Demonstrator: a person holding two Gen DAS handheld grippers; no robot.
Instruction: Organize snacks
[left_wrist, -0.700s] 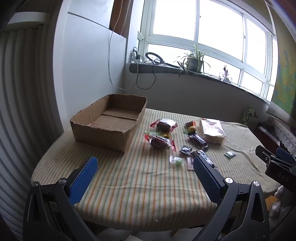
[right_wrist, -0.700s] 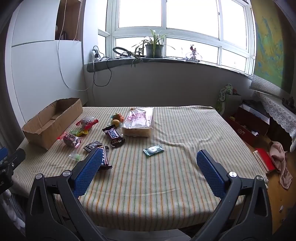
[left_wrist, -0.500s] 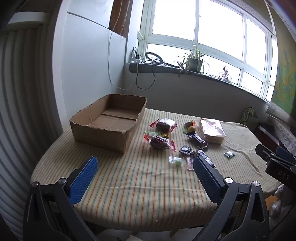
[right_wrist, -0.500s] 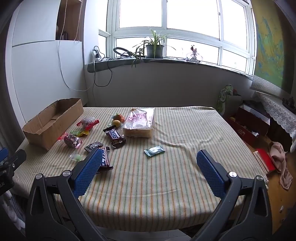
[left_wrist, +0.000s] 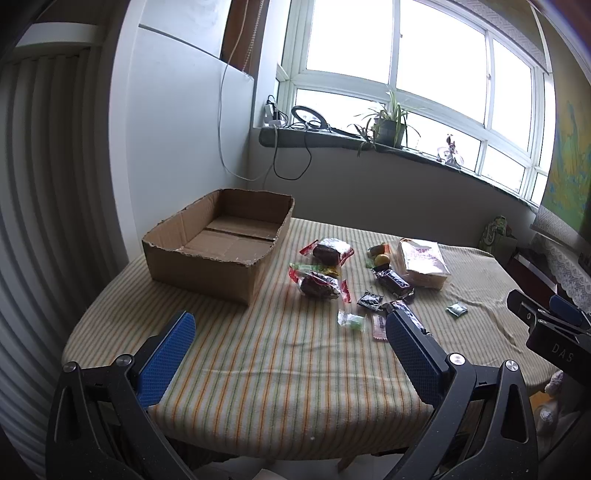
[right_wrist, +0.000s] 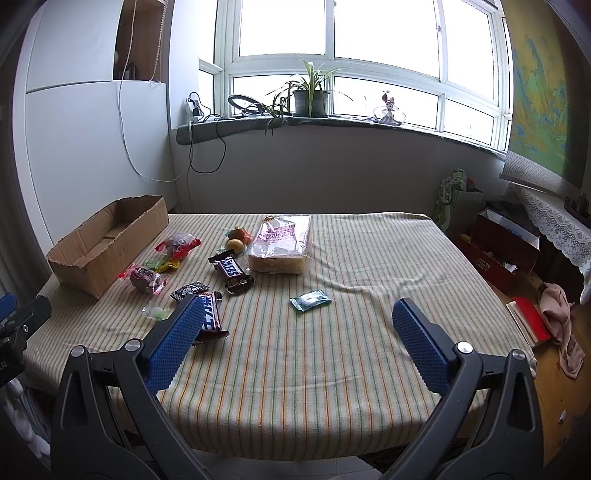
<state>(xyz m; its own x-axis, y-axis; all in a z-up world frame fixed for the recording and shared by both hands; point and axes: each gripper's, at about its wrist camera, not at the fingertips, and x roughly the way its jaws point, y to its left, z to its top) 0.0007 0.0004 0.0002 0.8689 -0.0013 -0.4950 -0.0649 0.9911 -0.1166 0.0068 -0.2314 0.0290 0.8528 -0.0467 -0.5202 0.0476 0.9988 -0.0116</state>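
Lying ahead of both wide-open, empty grippers on the striped-cloth counter, the scattered wrapped snacks sit nearer the left gripper than the right gripper, with the open brown cardboard box left of them.

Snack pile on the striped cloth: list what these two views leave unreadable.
- Second Snickers bar: right wrist view, near end behind a hand-held gripper finger.
- Pink packet: left wrist view, partly behind a finger, print too small.
- Cardboard box floor: right wrist view, mostly hidden by its near wall.
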